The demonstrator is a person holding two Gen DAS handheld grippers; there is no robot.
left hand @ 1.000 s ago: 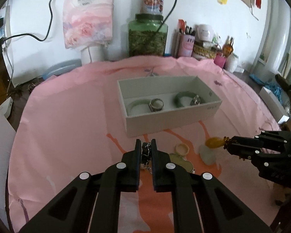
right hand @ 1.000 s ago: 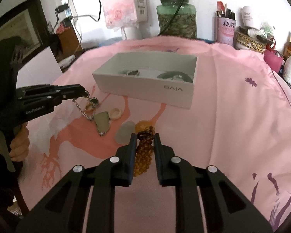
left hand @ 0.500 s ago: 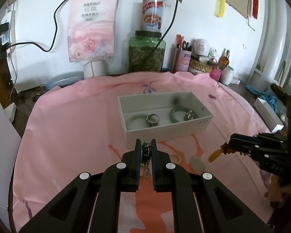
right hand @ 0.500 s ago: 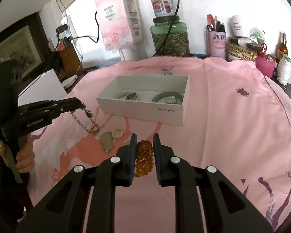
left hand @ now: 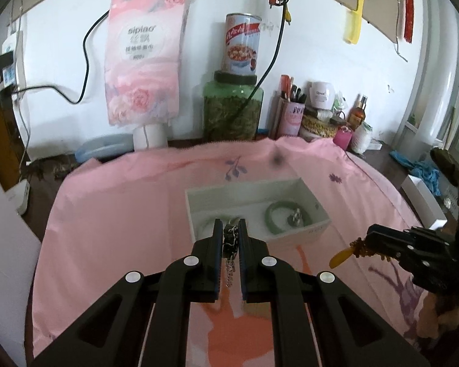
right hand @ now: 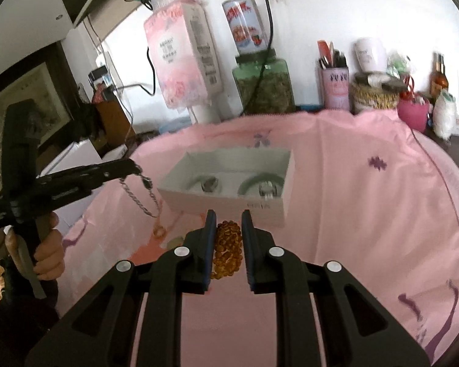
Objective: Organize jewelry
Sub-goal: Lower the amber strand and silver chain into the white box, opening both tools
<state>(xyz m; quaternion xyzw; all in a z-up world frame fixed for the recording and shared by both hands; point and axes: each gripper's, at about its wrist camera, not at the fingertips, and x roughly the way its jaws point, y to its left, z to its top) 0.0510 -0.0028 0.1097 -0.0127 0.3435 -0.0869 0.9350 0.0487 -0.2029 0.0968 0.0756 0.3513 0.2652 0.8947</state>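
Pink floral tablecloth point(left hand: 113, 220) covers the table, white box point(right hand: 229, 205) sitting mid-cloth with jade bangles point(left hand: 283, 217) inside. My left gripper point(left hand: 230, 235) is clamped on a silver chain bracelet point(right hand: 140, 198), right gripper point(right hand: 228, 229) pinched on an amber bead bracelet point(right hand: 228, 246), both above the cloth's near edge. Both look light and floppy to me, so they'll swing; I'd grip bunched loops.

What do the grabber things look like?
Both are black plastic. Each gripper has two long flat fingers with silver round screws and triangle cut-outs. The other one has blue-edged pads. Small white lettering marks the side, too blurry to read.
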